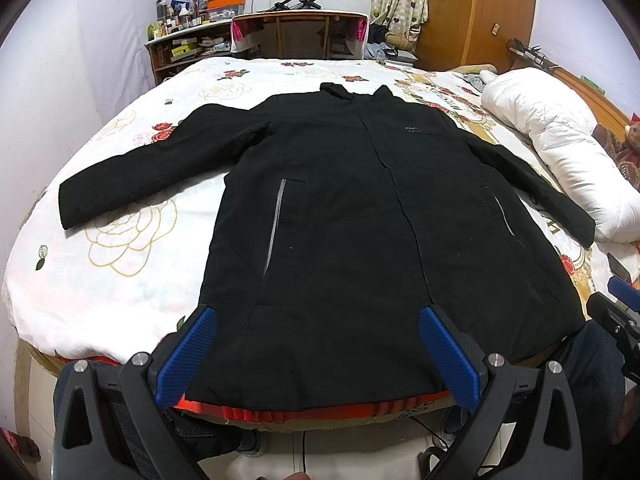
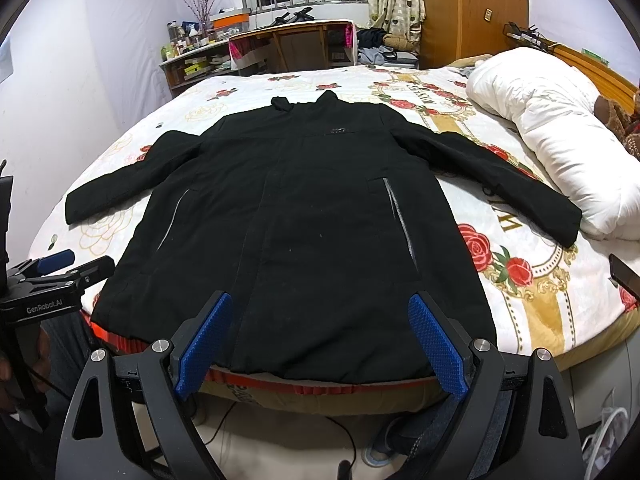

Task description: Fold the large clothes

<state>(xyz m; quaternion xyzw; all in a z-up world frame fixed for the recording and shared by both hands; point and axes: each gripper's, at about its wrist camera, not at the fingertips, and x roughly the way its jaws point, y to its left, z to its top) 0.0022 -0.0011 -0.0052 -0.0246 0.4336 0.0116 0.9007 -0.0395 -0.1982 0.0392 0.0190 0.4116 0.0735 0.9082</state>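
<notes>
My left gripper (image 1: pixel 318 354) is spread wide and holds nothing. It hangs just over the bottom edge of the black coat (image 1: pixel 344 220). The coat lies flat on the bed (image 1: pixel 132 184), front side up, both sleeves stretched out to the sides and its collar far from me. My right gripper (image 2: pixel 320 346) is wide too, with nothing in it. A white pillow (image 2: pixel 552 128) lies by the right sleeve.

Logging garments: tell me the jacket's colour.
Black, with grey pocket zips; jacket shows best in the left wrist view.
</notes>
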